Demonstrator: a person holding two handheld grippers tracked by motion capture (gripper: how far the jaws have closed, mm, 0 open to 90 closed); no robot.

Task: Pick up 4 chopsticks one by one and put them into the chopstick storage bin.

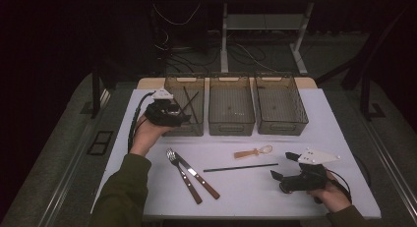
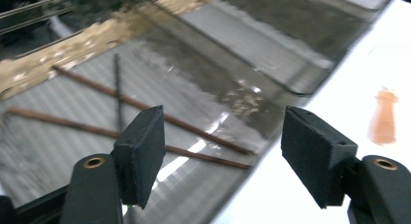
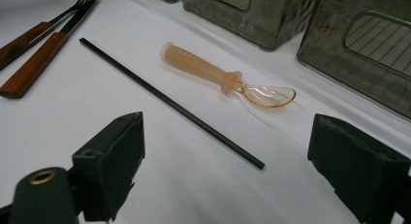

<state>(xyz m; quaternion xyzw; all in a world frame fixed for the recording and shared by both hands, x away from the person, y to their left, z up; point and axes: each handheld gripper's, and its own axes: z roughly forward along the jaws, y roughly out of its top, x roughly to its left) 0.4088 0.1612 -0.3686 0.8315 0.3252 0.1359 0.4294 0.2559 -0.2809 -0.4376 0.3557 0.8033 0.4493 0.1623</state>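
left gripper (image 2: 223, 151) agape, empty | right gripper (image 3: 228, 170) agape | chopsticks (image 2: 145, 107) (behind tinted bin (image 2: 271, 73) wall)

Three thin chopsticks (image 2: 145, 107), two brown and one black, lie crossed inside the smoky bin (image 1: 184, 84) at eleven o'clock on the table.

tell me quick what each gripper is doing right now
left gripper: open, empty, by the left bin.
right gripper: open, empty, facing the black chopstick.
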